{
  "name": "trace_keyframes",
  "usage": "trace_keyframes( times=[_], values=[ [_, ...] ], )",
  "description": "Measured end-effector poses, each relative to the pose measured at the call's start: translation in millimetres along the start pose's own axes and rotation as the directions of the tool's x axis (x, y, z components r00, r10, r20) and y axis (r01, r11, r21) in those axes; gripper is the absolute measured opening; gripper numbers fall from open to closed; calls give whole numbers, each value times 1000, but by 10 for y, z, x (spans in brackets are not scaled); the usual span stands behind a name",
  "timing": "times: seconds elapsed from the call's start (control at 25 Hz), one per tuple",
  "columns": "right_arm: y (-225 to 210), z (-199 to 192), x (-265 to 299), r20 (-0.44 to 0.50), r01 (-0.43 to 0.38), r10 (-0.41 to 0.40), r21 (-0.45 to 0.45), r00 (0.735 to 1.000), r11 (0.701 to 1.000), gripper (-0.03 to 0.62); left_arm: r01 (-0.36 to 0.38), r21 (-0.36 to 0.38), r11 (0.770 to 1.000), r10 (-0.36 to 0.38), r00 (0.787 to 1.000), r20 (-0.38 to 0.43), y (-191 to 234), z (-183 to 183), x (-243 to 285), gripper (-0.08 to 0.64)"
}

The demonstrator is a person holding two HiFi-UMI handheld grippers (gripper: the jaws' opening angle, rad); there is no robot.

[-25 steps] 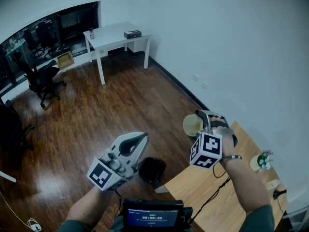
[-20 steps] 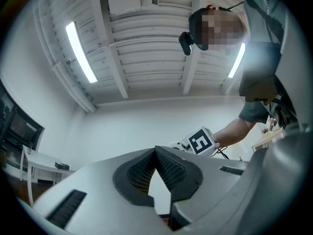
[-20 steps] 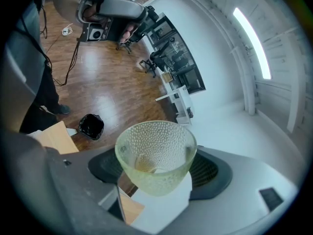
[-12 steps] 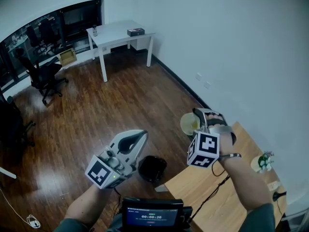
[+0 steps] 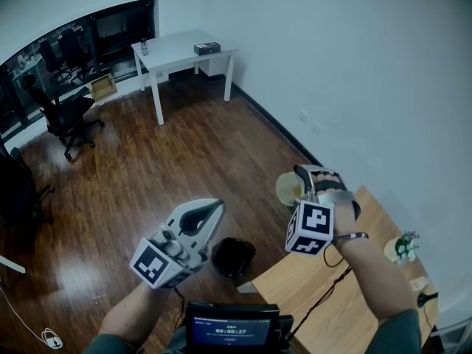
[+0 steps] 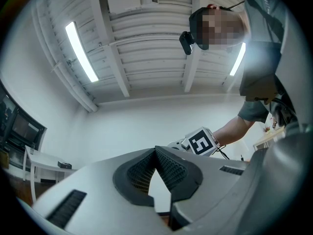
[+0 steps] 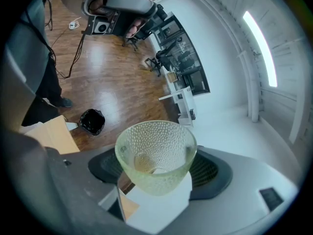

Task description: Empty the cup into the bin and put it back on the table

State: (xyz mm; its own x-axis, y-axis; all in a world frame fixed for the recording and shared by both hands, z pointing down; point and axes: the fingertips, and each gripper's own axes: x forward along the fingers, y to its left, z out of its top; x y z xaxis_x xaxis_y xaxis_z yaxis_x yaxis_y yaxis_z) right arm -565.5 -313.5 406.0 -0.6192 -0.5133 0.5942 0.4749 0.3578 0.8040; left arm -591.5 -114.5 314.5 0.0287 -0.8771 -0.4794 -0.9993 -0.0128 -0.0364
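A clear dimpled glass cup (image 7: 155,155) sits between the jaws of my right gripper (image 7: 156,173), which is shut on it. Something pale lies at the bottom of the cup. In the head view the cup (image 5: 291,190) hangs in the air past the far corner of the wooden table (image 5: 324,301), held by my right gripper (image 5: 316,179). The black bin (image 5: 233,257) stands on the floor below and to the left of the cup, beside the table corner; the bin (image 7: 92,121) also shows in the right gripper view. My left gripper (image 5: 210,211) hovers left of the bin, shut and holding nothing; in its own view the left gripper (image 6: 156,153) points up at the ceiling.
A small potted plant (image 5: 402,245) and a black cable (image 5: 332,290) are on the table. A white desk (image 5: 181,50) and an office chair (image 5: 66,116) stand far back on the dark wood floor. The white wall runs along the right. A screen device (image 5: 232,329) is at my chest.
My right gripper and the cup have drifted slightly left, toward the bin. The left gripper has barely moved.
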Motion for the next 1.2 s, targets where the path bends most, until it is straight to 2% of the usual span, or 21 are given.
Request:
trace_keyframes(
  times=[0.2,0.44,0.56,0.76,0.96,1.08,1.2],
  values=[
    [9,-17,41,-14,-1,1,-7,1000,1000,393,10,-20,1000,-11,1000,-11,14,-59,-28,-8],
    [0,33,39,-3,-3,3,-17,1000,1000,393,2,-4,1000,-2,1000,-12,55,-30,0,-8],
    [-36,130,10,20,-8,9,-11,1000,1000,394,2,10,1000,-2,1000,13,86,3,17,-8],
    [-23,92,56,-4,-5,5,-60,1000,998,393,8,-23,1000,-8,1000,-6,72,-70,13,-8],
    [-31,72,89,-16,5,-7,-99,1000,995,393,0,6,1000,0,1000,-3,111,-73,37,-8],
    [-36,102,57,-25,14,-17,-125,1000,992,393,1,-3,1000,-1,1000,-5,107,-34,-15,-8],
    [-42,115,24,-29,25,-29,-144,999,989,393,-3,28,1000,3,1000,19,117,32,-24,-8]
  ],
)
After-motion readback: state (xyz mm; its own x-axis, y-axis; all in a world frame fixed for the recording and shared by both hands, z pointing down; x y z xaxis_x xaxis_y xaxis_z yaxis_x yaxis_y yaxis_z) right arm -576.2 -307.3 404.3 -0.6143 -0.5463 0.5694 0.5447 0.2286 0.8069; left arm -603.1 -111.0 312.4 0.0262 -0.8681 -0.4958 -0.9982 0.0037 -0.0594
